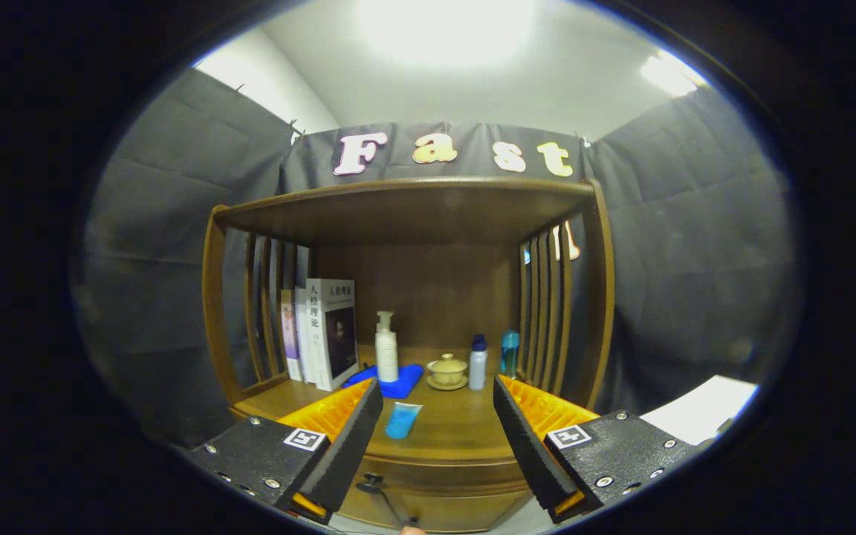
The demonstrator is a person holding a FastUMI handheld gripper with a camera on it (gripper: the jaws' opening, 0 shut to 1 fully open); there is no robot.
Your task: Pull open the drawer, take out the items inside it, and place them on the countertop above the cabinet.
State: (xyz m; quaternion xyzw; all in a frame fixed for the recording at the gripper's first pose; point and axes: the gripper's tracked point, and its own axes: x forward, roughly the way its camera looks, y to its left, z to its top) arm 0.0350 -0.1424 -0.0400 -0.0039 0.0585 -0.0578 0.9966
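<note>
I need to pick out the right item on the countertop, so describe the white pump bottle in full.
The pump bottle is a slim white cylinder with a white pump head and a short spout on top, plastic by the look of it. It stands upright near the back of the wooden countertop, its base on a blue cloth. Books stand to one side, a lidded tea bowl to the other. It is well beyond the open gripper, untouched.

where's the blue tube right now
In the gripper view, the blue tube lies on the countertop between the open hand-held gripper fingers, just in front of the blue cloth.
</note>
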